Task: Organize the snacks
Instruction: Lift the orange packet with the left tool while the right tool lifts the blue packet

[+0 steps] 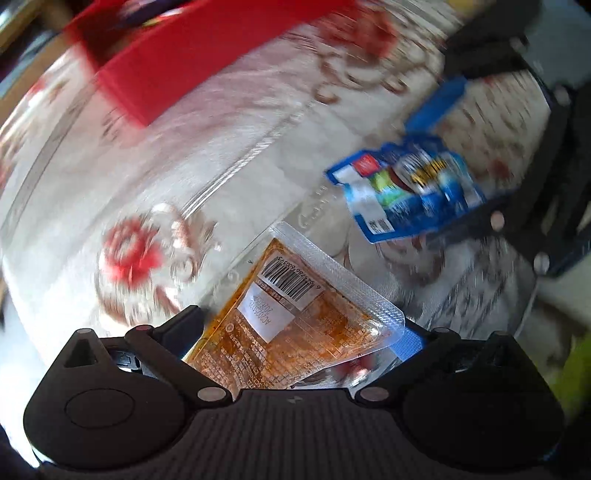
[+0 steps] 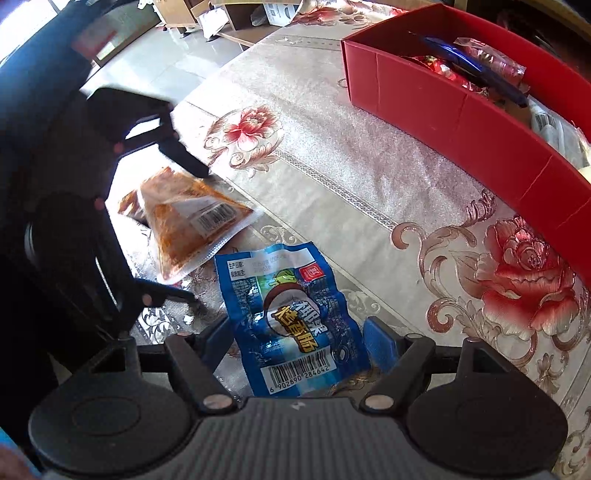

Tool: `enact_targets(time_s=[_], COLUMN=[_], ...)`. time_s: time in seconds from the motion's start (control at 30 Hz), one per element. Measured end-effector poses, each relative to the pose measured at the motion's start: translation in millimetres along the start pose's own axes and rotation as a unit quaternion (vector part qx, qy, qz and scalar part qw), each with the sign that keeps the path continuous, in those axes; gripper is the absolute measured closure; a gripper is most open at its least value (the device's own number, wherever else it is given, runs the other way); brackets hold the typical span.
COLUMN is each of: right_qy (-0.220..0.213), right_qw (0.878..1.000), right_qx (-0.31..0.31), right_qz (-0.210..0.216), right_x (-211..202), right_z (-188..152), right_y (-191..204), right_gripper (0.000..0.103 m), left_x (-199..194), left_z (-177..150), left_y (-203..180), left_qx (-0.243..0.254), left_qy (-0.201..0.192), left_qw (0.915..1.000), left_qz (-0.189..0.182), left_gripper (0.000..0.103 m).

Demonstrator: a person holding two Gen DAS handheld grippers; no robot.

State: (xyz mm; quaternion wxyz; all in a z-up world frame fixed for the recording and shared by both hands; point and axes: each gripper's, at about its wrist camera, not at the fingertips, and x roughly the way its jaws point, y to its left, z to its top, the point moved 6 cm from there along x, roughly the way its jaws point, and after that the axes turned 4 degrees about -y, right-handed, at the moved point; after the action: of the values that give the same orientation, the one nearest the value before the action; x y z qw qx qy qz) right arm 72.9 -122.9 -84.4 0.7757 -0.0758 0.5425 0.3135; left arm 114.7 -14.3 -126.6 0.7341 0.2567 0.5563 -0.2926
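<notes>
Gripping an orange snack packet point(image 1: 291, 317) in the left claw point(image 1: 301, 332); blue sausage packet point(image 2: 291, 321) between the right claw point(image 2: 295, 332) fingers, red box point(image 2: 461, 107) ahead-right.

Floral tablecloth point(image 2: 369, 177), glossy floor point(image 2: 162, 62) — cardboard boxes point(image 2: 177, 11)

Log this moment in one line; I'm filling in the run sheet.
left gripper: shut on orange snack packet | right gripper: shut on blue sausage packet | red box: holds snacks, across floral tablecloth
</notes>
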Motion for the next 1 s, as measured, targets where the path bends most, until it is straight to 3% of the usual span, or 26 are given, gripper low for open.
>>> enact_targets(time_s=[0.13,0.3,0.4,0.63,0.7,0.83,0.9,0.97,1.0], right_qy=[-0.006,-0.018,-0.023,-0.024,-0.023,-0.023,-0.024,-0.025,-0.025], right_qw=[1.000,0.999,0.999,0.997,0.997,0.998,0.998,0.998,0.997], right_qx=[0.004,0.021,0.029,0.049,0.047,0.043,0.044,0.045,0.045], right_qz=[-0.010,-0.028,-0.038,-0.051,-0.051,-0.049,-0.048,-0.048,-0.048], right_x=[-4.4,-12.1,-14.7,-14.8,-14.5,-14.7,-15.2,-14.2,-14.3], right_z=[-2.8,-4.6,-4.4,-9.6,-10.5,-10.2,-10.5,-9.9,-9.6], right_y=[-3.8,-15.7,-22.2,-36.0,-35.5,-33.4,-33.5,-34.7,-35.3], right_gripper=[0.030,0.030,0.030,0.030,0.030,0.030,0.030,0.030,0.031], left_x=[-6.2,-16.7,-16.7,-19.5,-13.9,-11.3,-12.9,-20.7,-24.2], left_z=[-5.4,3.0,12.2,14.0,4.7,3.8,2.9,-0.6,-3.2], left_y=[-9.8,-14.8,-14.1,-2.7,-1.1,-4.2,-6.1,-8.2,-7.1], left_qx=[-0.077,-0.141,-0.142,-0.136,-0.125,-0.104,-0.103,-0.101,-0.109], left_qy=[-0.040,-0.095,-0.102,-0.064,-0.042,-0.046,-0.050,-0.056,-0.055], left_qw=[0.9962,0.9853,0.9844,0.9885,0.9911,0.9932,0.9931,0.9930,0.9923], left_qz=[0.002,0.010,0.017,0.012,0.020,0.024,0.026,0.026,0.020], left_gripper=[0.005,0.019,0.020,0.000,0.000,0.001,0.006,0.027,0.031])
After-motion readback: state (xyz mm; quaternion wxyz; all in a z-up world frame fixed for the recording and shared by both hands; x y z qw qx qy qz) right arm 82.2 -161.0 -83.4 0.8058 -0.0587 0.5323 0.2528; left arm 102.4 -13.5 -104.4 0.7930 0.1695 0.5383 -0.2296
